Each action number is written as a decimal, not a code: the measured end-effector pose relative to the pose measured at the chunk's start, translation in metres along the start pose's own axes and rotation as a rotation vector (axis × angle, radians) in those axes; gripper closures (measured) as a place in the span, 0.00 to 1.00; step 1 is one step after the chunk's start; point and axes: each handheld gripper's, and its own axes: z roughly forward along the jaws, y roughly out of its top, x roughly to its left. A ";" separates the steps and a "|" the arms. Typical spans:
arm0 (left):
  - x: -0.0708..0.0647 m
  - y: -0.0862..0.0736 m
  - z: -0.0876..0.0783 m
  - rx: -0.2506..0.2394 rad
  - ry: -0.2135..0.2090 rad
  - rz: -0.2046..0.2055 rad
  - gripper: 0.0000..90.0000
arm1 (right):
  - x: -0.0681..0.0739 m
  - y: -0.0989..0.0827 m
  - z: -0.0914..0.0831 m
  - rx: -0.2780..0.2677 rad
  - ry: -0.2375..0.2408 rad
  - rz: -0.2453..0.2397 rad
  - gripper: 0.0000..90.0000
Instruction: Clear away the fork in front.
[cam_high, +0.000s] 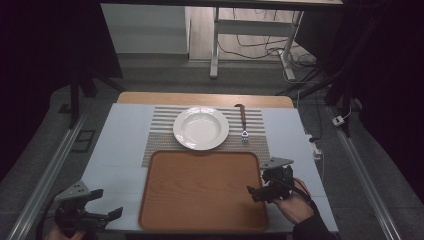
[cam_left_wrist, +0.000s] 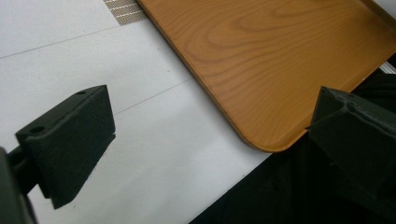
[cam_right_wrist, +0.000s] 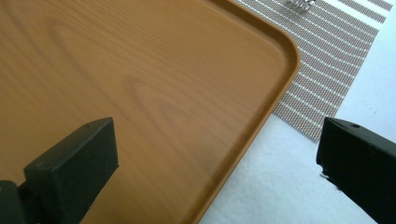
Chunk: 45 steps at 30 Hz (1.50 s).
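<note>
Brown wood makes up the big tray (cam_high: 202, 187) that lies flat on the white table (cam_high: 115, 145). It has nothing on it.

The right gripper (cam_high: 265, 189) is held over the right edge of the tray, near its far right corner. Its jaws are wide apart and hold nothing. Seen from the right gripper view, the tray (cam_right_wrist: 140, 88) lies under and between the jaws: one jaw hangs over the wood, and the other hangs over the white table past the rim. Ahead of the jaws, just beyond the tray's rounded corner, lies a striped mat (cam_right_wrist: 327, 60).

The left gripper (cam_high: 92, 210) is at the near left corner of the table, beside the tray but not touching it. Its jaws are wide apart too, with nothing in them. In the left gripper view, white table (cam_left_wrist: 93, 60) shows between the jaws, and the tray's near corner (cam_left_wrist: 261, 65) lies ahead, closer to the far jaw.

Far past both grippers, a white plate (cam_high: 201, 128) sits on the striped mat (cam_high: 160, 135), touching the back rim of the tray. A fork (cam_high: 243, 121) with a brown handle lies on the mat just beside the plate.
</note>
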 end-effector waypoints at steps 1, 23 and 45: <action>0.000 0.000 0.000 0.000 0.000 0.000 0.00 | 0.000 0.001 0.002 0.005 -0.004 -0.007 0.00; 0.000 0.000 0.000 0.001 -0.003 -0.002 0.00 | -0.007 0.035 0.042 0.080 -0.159 -0.238 0.00; 0.000 0.000 0.000 0.003 -0.005 0.006 0.01 | -0.027 0.077 0.075 0.114 -0.261 -0.370 0.00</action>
